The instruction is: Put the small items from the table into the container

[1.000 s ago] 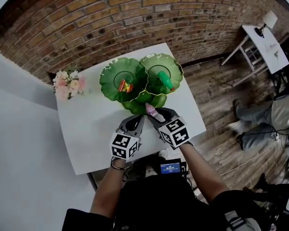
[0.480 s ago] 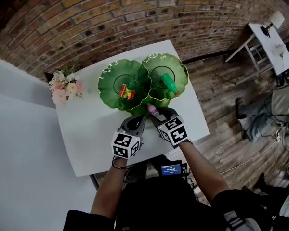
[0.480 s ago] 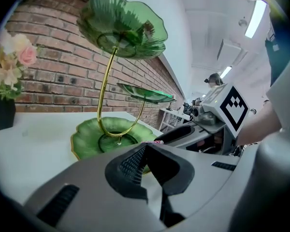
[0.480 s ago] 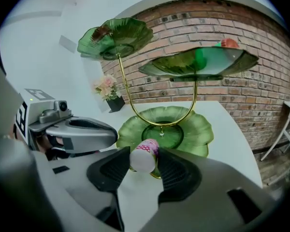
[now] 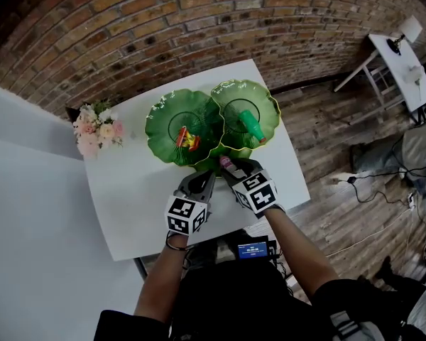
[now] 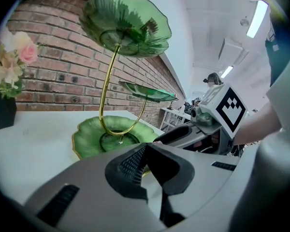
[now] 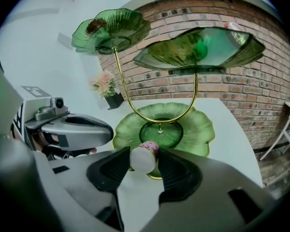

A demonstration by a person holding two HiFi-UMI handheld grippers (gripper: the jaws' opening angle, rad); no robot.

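Note:
A green three-dish stand (image 5: 163, 119) on gold stems stands on the white table (image 5: 128, 197). Its left upper dish holds a red and yellow item (image 5: 185, 138). The right upper dish (image 5: 266, 109) holds a green item (image 5: 251, 125). My right gripper (image 5: 229, 168) is shut on a small white bottle with pink print (image 7: 143, 159), held at the near rim of the lowest dish (image 7: 198, 129). My left gripper (image 6: 146, 148) hovers just left of it. Its pads meet at the tip with nothing between them. The lowest dish (image 6: 92, 137) lies bare ahead of it.
A dark vase of pink flowers (image 5: 96, 130) stands at the table's far left. The table's right edge runs close beside the stand. Beyond it is wooden floor with cables and a white side table with a lamp (image 5: 401, 48).
Both grippers have sunk a little toward the lowest dish. The right one still holds the bottle.

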